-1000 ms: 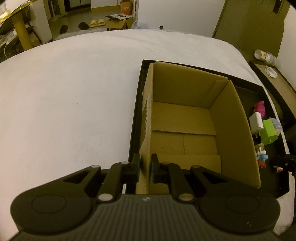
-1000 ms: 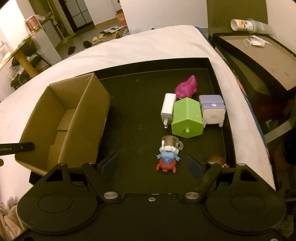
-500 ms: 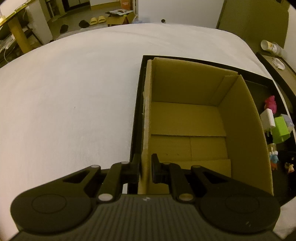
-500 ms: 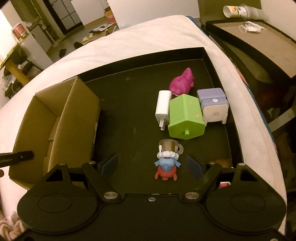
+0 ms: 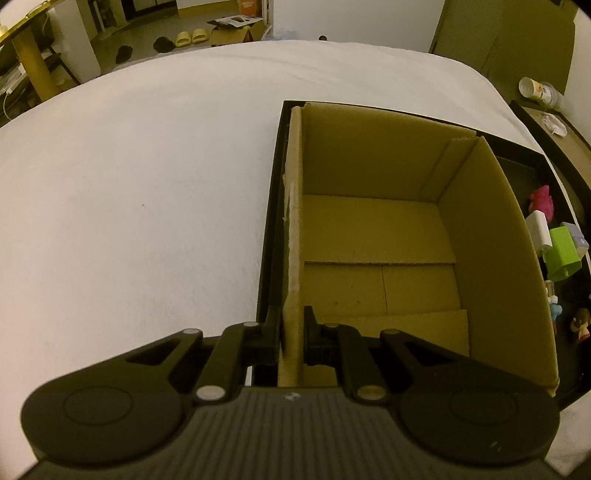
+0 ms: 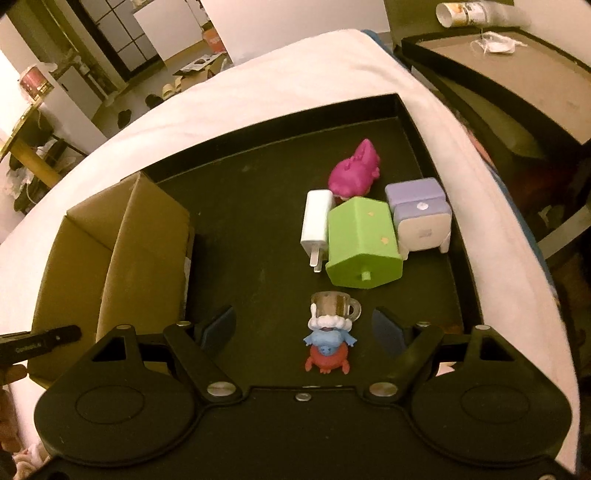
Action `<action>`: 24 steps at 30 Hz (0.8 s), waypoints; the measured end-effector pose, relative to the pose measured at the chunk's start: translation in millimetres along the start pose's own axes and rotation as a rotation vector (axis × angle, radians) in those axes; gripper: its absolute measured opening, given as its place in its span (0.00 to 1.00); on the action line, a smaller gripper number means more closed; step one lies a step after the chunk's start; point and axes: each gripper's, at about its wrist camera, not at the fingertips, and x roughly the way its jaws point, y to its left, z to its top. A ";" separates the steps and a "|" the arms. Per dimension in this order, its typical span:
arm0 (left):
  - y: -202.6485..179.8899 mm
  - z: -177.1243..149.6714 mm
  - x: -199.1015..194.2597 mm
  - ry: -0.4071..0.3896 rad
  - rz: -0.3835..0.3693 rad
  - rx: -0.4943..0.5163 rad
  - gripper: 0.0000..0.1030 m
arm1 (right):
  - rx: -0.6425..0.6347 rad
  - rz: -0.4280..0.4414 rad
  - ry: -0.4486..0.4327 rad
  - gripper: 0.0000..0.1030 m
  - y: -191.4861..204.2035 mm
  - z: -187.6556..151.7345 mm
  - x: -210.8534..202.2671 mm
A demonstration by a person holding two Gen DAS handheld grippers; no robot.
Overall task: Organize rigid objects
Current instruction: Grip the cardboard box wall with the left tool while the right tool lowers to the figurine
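Observation:
My left gripper (image 5: 291,334) is shut on the near left wall of an empty open cardboard box (image 5: 373,236), which sits in the left part of a black tray (image 6: 258,229). My right gripper (image 6: 304,326) is open, its fingers either side of a small blue and red figurine with a tiny cup (image 6: 330,330). Beyond it lie a green house-shaped block (image 6: 362,245), a white charger plug (image 6: 316,225), a lilac and white block (image 6: 421,216) and a pink toy (image 6: 354,171). The toys also show at the right edge of the left wrist view (image 5: 559,247).
The tray rests on a white bed (image 5: 129,184). A dark side table (image 6: 517,74) with a paper cup (image 6: 465,13) stands to the right. A small brown figurine (image 5: 580,325) lies at the tray's near right corner. Shoes and boxes lie on the floor beyond.
The left gripper keeps hold of the box wall and the box has shifted slightly in view. The right gripper has moved forward and down, closer over the figurine.

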 end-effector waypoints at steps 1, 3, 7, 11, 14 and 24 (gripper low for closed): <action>-0.3 -0.2 0.3 -0.001 -0.001 -0.001 0.09 | -0.002 -0.002 0.001 0.76 0.7 -0.7 1.3; -0.5 -0.1 0.8 -0.004 -0.004 -0.003 0.09 | -0.008 -0.010 0.005 0.76 1.9 -2.0 4.8; 2.0 -2.7 1.2 -0.009 -0.013 -0.007 0.10 | -0.029 -0.043 0.010 0.72 6.1 -5.1 11.2; 2.9 -4.5 0.0 -0.015 -0.015 -0.005 0.10 | -0.048 -0.073 0.014 0.70 9.5 -10.4 17.5; 4.3 -5.4 -1.1 -0.018 -0.019 -0.008 0.10 | -0.052 -0.078 0.018 0.70 12.3 -16.0 22.3; 6.4 -7.6 -3.4 -0.024 -0.025 -0.011 0.10 | -0.096 -0.166 -0.024 0.64 15.6 -33.1 36.2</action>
